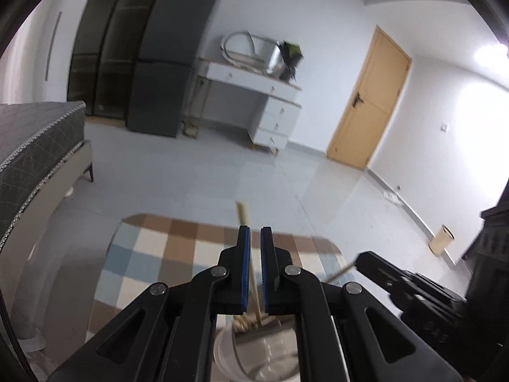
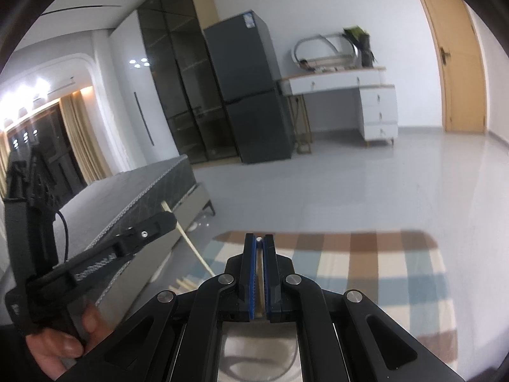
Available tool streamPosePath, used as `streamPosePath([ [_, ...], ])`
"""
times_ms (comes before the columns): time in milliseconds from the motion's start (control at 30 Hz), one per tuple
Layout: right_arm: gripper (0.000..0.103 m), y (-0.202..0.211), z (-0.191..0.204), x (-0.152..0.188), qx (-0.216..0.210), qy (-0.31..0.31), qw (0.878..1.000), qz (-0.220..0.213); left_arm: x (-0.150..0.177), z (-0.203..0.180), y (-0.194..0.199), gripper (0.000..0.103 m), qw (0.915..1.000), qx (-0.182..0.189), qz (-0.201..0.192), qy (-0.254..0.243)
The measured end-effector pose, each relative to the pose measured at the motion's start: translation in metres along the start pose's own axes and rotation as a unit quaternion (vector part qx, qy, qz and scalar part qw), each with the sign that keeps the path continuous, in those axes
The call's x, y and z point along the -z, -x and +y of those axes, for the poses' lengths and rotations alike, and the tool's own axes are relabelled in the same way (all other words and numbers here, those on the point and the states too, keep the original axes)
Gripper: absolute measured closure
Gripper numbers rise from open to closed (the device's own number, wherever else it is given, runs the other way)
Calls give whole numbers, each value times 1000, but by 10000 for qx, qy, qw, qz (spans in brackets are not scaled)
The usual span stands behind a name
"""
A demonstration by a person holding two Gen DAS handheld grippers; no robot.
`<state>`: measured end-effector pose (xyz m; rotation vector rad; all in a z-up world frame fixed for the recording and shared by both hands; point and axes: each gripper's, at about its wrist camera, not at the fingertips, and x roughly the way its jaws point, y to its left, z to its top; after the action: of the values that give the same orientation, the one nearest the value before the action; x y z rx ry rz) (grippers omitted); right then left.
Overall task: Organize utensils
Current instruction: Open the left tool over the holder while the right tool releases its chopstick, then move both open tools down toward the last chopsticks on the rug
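Observation:
In the left wrist view my left gripper (image 1: 255, 234) is shut on a wooden chopstick (image 1: 244, 216) that sticks up past the fingertips; its lower end runs down among other wooden sticks (image 1: 246, 321) in a pale round holder (image 1: 229, 356). The right gripper (image 1: 362, 259) enters at the right, holding a thin stick. In the right wrist view my right gripper (image 2: 259, 241) is shut on a thin stick (image 2: 260, 289), whose tip shows between the blue pads. The left gripper (image 2: 165, 219) is at the left, closed on a chopstick (image 2: 194, 248). The holder (image 2: 257, 353) lies below.
A checked rug (image 1: 178, 254) covers the floor under the grippers. A bed (image 1: 35, 159) stands at the left, with a grey fridge (image 1: 171, 57), a white desk (image 1: 254, 95) and a wooden door (image 1: 369, 98) along the far wall. A small bin (image 1: 442, 238) is at the right.

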<state>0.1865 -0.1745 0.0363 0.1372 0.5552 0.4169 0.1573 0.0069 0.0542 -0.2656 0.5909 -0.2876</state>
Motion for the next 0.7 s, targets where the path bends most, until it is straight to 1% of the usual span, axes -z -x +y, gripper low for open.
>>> streamPosePath([
  [67, 97, 2, -3, 4, 56, -70, 9999, 71, 3, -4, 1, 101, 9998, 64, 192, -87],
  [133, 96, 9, -6, 7, 49, -199, 9997, 89, 4, -7, 1, 100, 9991, 14, 403, -135],
  [167, 92, 13, -8, 8, 43, -286, 9995, 106, 5, -8, 3, 100, 9987, -51, 478, -140],
  [200, 85, 17, -7, 11, 47, -340, 9994, 104, 4, -9, 6, 97, 9983, -92, 559, -130],
  [233, 81, 25, -9, 12, 34, -431, 9990, 73, 4, -10, 9, 92, 9982, -69, 584, -120],
  [267, 75, 32, -11, 13, 6, -492, 9988, 36, 4, -11, 14, 88, 9981, -35, 601, -129],
  [300, 67, 39, -12, 15, -8, -540, 9985, -5, 5, -13, 19, 81, 9981, -54, 592, -155],
  [333, 62, 46, -10, 17, -3, -570, 9984, -47, 7, -15, 24, 72, 9982, -88, 563, -178],
  [367, 56, 54, -10, 19, 9, -582, 9983, -88, 9, -17, 31, 67, 9983, -136, 528, -196],
  [400, 54, 61, -9, 22, 33, -579, 9982, -121, 10, -18, 38, 56, 9985, -160, 497, -188],
  [433, 51, 63, -5, 24, 61, -577, 9982, -133, 12, -17, 42, 48, 9986, -170, 468, -171],
  [467, 47, 72, -5, 28, 92, -597, 9981, -153, 14, -17, 48, 46, 9988, -180, 434, -147],
  [533, 43, 82, -5, 35, 135, -661, 9976, -179, 19, -18, 57, 44, 9989, -237, 386, -117],
  [567, 39, 87, -6, 39, 158, -702, 9972, -185, 20, -18, 61, 43, 9988, -267, 385, -117],
  [700, 36, 102, -5, 54, 183, -819, 9963, -163, 28, -19, 78, 38, 9984, -420, 348, -153],
])
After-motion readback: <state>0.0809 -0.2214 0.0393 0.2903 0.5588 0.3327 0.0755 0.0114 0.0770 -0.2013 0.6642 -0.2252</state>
